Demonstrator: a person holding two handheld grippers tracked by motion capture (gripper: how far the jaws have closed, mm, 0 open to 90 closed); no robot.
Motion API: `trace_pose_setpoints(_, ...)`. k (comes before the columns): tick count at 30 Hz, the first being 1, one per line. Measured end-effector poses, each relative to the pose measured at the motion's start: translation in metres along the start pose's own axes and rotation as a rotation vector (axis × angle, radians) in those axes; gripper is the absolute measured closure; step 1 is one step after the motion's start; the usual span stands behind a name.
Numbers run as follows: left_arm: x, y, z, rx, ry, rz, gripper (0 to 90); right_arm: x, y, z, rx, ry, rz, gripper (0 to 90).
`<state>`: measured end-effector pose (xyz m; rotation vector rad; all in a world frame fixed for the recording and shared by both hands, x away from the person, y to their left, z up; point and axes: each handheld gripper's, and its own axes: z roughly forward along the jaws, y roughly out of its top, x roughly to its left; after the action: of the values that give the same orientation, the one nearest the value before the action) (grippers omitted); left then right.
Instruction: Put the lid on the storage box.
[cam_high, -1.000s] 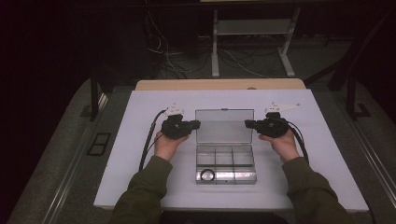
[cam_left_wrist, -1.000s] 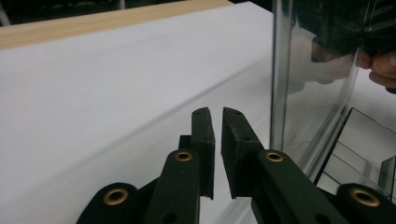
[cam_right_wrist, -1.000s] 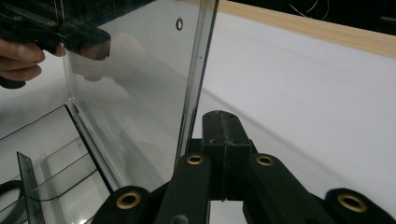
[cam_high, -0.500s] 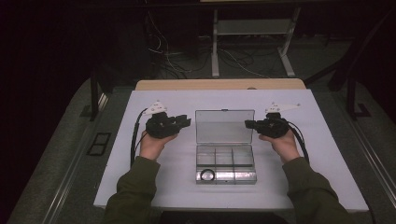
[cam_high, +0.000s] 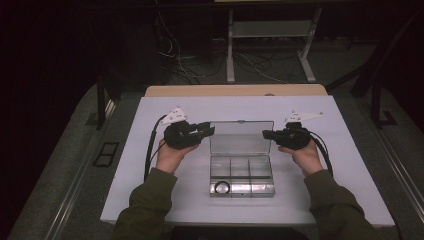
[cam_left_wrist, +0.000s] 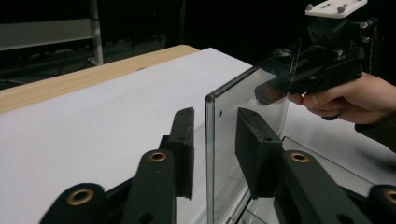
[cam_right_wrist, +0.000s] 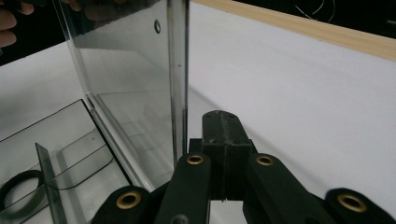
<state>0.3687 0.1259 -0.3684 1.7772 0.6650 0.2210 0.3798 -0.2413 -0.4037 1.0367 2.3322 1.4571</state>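
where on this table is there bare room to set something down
Bare white sheet lies left of the clear box, past the left tool, and right of it behind the right tool. The far strip by the wooden edge is free. Crowded: around the upright lid.

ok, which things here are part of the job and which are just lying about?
In the job:
- clear box
- its lid, standing open
- black ring in a front compartment
- left gripper, jaws open either side of the lid's edge
- right gripper, shut, at the lid's other edge

Lying about:
- white mat
- wooden table edge
- cables and stand behind
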Motion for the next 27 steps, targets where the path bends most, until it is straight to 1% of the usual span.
trace_pose_setpoints(4, -0.004, 0.000, 0.000, 0.001, -0.019, 0.009, 72.5, 0.002, 0.000, -0.002, 0.002, 0.003, -0.005, 88.9)
trace_pose_setpoints(8, -0.009, 0.001, -0.003, -0.007, -0.025, 0.021, 76.0, 0.005, -0.001, -0.005, -0.001, 0.009, -0.011, 88.9)
trace_pose_setpoints(11, -0.012, 0.000, -0.004, -0.009, -0.030, 0.032, 76.0, 0.007, -0.001, -0.006, 0.001, 0.010, -0.015, 88.9)
trace_pose_setpoints(17, -0.016, -0.002, -0.008, -0.011, -0.047, 0.030, 75.9, 0.007, 0.000, -0.014, -0.012, 0.006, -0.017, 88.9)
trace_pose_setpoints(23, -0.020, -0.004, -0.012, -0.016, -0.061, 0.024, 74.8, 0.008, -0.002, -0.028, -0.028, -0.001, -0.019, 88.9)
trace_pose_setpoints(27, -0.023, -0.005, -0.014, -0.015, -0.062, 0.027, 73.9, 0.012, -0.008, -0.038, -0.013, 0.010, -0.023, 88.9)
